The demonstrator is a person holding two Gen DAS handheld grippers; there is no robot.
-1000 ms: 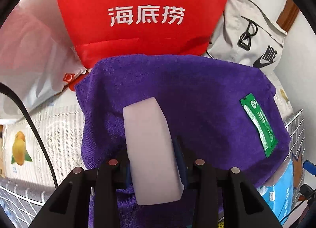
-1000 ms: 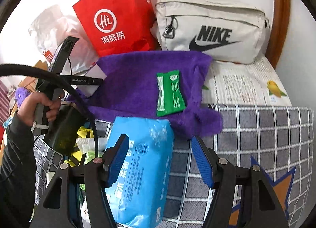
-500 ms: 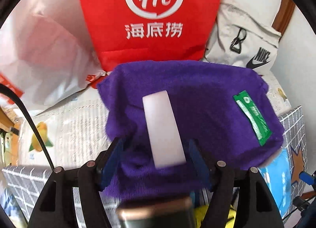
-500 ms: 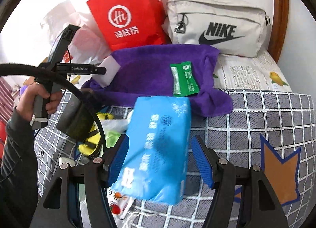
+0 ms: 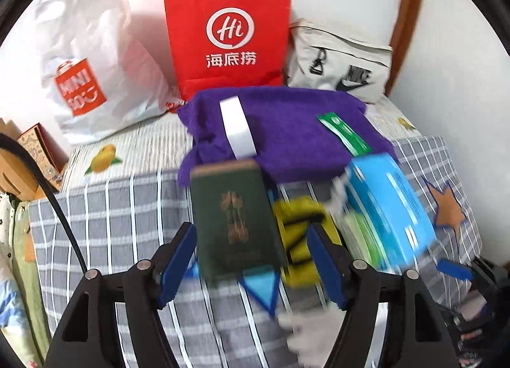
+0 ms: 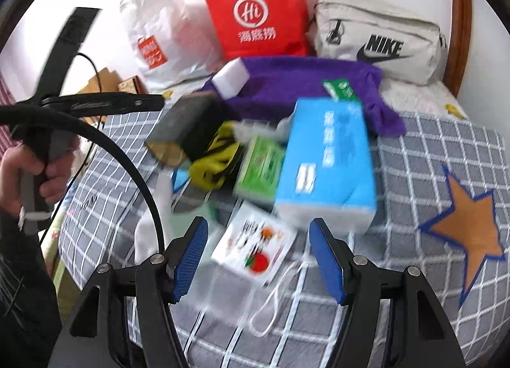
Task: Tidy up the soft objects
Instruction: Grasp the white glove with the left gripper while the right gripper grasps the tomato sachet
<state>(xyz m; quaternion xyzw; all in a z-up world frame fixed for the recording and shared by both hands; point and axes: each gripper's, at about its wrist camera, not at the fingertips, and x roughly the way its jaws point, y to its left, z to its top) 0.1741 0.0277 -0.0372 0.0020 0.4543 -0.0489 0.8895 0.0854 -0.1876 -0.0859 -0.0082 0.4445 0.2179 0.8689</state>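
A white sponge (image 5: 237, 127) (image 6: 231, 79) lies on the purple towel (image 5: 287, 132) (image 6: 302, 81), beside a green sachet (image 5: 344, 136) (image 6: 341, 90). My left gripper (image 5: 251, 259) has drawn back from it and its jaws are opening. A dark green pack (image 5: 236, 224) (image 6: 188, 132) shows between its fingers, and the pads do not press on it. My right gripper (image 6: 258, 259) is open above a white packet with a tomato print (image 6: 255, 250). Ahead lie a blue tissue pack (image 6: 328, 160) (image 5: 389, 205), a green pack (image 6: 261, 167) and a yellow-and-black item (image 6: 216, 157) (image 5: 299, 237).
Against the wall stand a red paper bag (image 5: 228, 36), a white plastic bag (image 5: 92, 58) and a beige Nike bag (image 6: 379, 39). Everything rests on a grey checked bedcover (image 6: 430, 151). Cardboard boxes (image 5: 35, 151) sit at the left. A hand (image 6: 28, 173) holds the left gripper.
My left gripper opened, left the white sponge on the purple towel and pulled back and up. My right gripper also drew back, so the blue pack now lies ahead of its fingers.
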